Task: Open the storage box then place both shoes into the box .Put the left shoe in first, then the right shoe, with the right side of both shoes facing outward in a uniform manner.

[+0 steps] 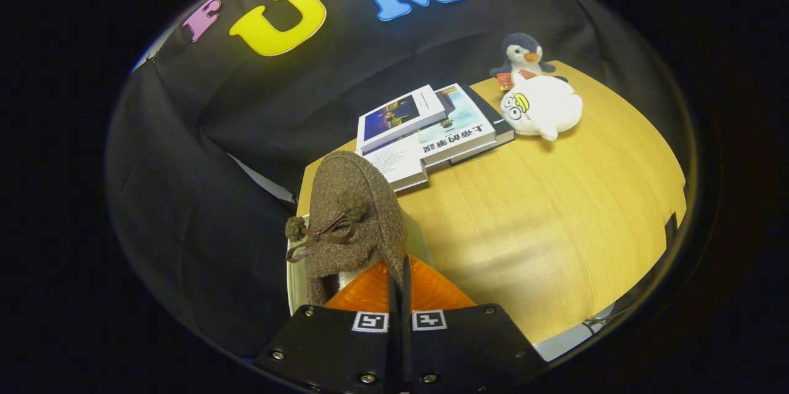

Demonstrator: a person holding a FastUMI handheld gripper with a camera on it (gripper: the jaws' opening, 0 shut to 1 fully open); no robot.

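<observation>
Gripping a brown shoe (354,221), the closed tool (399,295) hangs over the desk (555,215); books (431,132) at one o'clock.

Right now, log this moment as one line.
gripper: shut on brown shoe | shoe: lifted over table edge | beyond: books, plush toys

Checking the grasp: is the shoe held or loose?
Held. The gripper fingers are shut on the brown shoe's rim, lifting it toe-up near the table edge.
</observation>
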